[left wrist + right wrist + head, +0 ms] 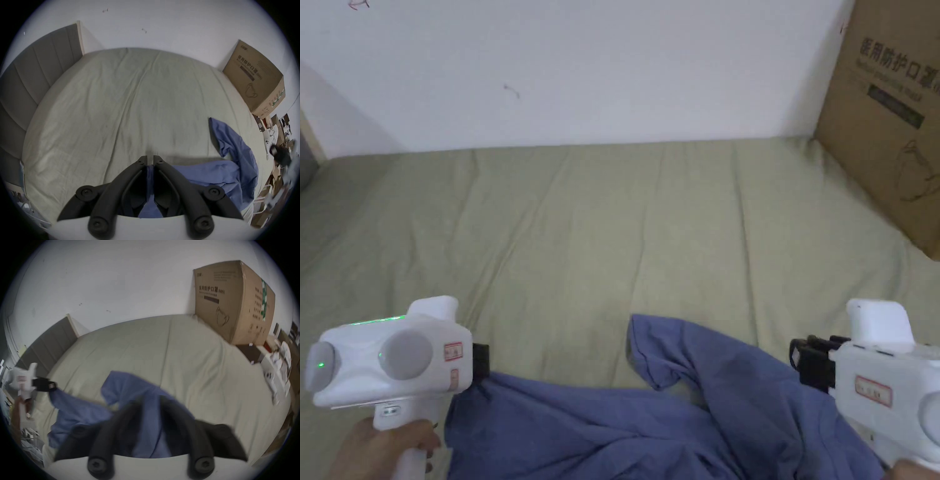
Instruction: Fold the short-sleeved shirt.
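Near the bed's (650,206) front edge, shirt (650,425) still crumpled, no fold made; left gripper (150,164) jaws pinch its cloth, right gripper's (149,404) blurred, cloth between them, grip uncertain.

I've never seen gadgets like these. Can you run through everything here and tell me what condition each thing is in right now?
shirt: blue, crumpled, unfolded, at the near edge of the bed.
left gripper: shut on the shirt's cloth.
right gripper: blurred; cloth lies between its jaws, grip unclear.
bed sheet: green, spread out, lightly creased.
cardboard box: closed, standing at the bed's far right corner.
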`<action>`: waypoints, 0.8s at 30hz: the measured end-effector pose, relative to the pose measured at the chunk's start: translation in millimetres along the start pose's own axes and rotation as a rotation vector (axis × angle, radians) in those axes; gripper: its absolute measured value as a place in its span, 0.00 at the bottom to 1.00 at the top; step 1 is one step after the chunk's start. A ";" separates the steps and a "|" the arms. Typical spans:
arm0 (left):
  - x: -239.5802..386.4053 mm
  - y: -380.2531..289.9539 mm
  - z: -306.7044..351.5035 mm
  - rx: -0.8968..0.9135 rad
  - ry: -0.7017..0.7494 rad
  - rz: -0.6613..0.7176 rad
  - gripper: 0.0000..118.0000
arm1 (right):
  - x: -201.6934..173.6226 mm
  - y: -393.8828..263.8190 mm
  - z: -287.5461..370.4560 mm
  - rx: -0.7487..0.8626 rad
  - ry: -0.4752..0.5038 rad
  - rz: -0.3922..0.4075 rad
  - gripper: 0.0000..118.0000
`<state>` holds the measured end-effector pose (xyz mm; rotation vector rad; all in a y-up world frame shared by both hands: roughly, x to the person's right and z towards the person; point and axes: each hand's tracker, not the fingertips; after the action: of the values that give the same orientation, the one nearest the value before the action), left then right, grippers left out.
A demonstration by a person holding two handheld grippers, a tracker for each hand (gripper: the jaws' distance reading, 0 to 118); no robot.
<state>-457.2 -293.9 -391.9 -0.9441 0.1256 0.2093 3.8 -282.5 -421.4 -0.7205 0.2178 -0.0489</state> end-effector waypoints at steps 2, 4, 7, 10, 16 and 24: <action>0.9 -2.1 11.4 0.026 0.002 -0.006 0.04 | 2.3 24.8 -31.5 -0.056 0.037 0.034 0.57; 3.5 -3.6 16.9 0.035 0.007 -0.014 0.04 | 4.2 42.2 -71.3 -0.189 0.099 0.040 0.57; 3.5 -6.7 20.9 0.038 0.012 -0.032 0.04 | -3.6 47.0 -135.5 -0.363 0.115 0.067 0.58; 1.3 -5.8 21.3 0.042 0.011 -0.015 0.04 | -8.3 30.4 -190.7 -0.495 0.026 0.091 0.51; -2.2 -5.8 22.8 0.035 0.022 -0.021 0.04 | -17.0 26.1 -177.4 -0.442 0.006 0.141 0.03; -13.7 2.5 58.7 0.082 0.055 -0.018 0.04 | 4.5 59.4 -135.7 -0.361 0.053 -0.043 0.03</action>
<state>-470.1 -246.3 -357.1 -0.8696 0.1746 0.1606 -22.7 -326.4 -560.3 -1.0845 0.2650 -0.0711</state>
